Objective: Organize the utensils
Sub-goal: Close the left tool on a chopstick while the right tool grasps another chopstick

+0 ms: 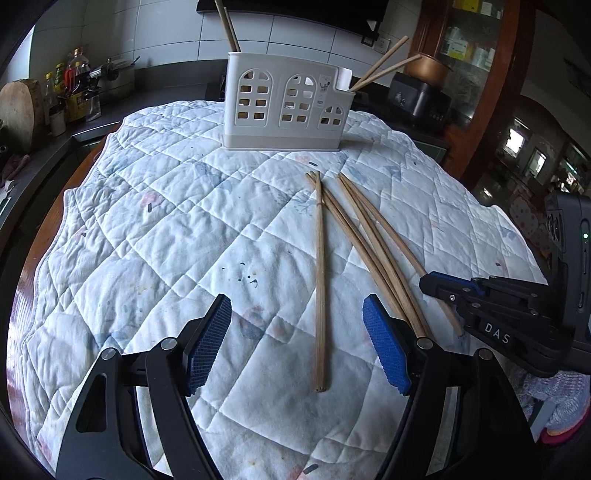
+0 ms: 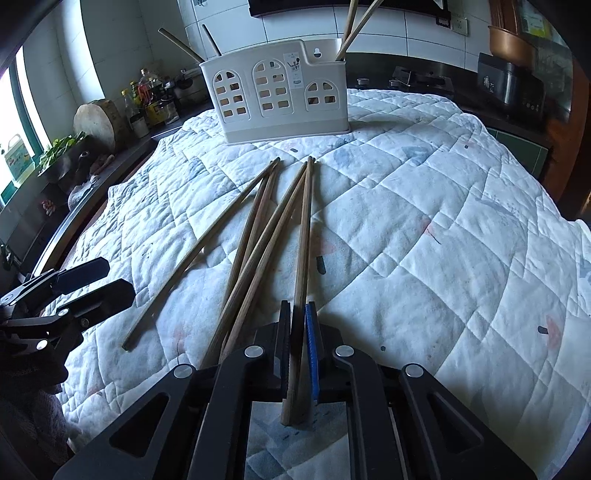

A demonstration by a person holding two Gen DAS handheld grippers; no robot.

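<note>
Wooden chopsticks everywhere on the quilted cloth (image 1: 177, 206), and the white holder (image 1: 286, 107) with its arched window cut-outs stands upright at the far side of that cloth — take it as the landmark. Left of the holder, along the dark counter (image 1: 92, 127), oil bottles (image 1: 75, 88) are lined up beside a round chopping block (image 1: 18, 110). In the holder's left-hand end two chopsticks (image 1: 229, 27) stand up; two more (image 1: 384, 62) lean out of its lower right-hand compartment.

In front of the holder, on the near side, the left claw (image 1: 297, 341) hangs with its blue pads (image 1: 208, 343) spread wide, and a single chopstick (image 1: 320, 280) lies on the cloth between them, touched by neither. Just right of that one, still in front of the holder, a loose bundle of chopsticks (image 1: 369, 243) lies fanned, tips pointing toward the holder.

Further right, the right claw (image 2: 298, 332) is clamped on one chopstick (image 2: 304, 236), which runs from its pads toward the holder's right end, its thick end poking back past the fingers. Behind and right of the holder sits a dark cooker (image 1: 421, 98).
</note>
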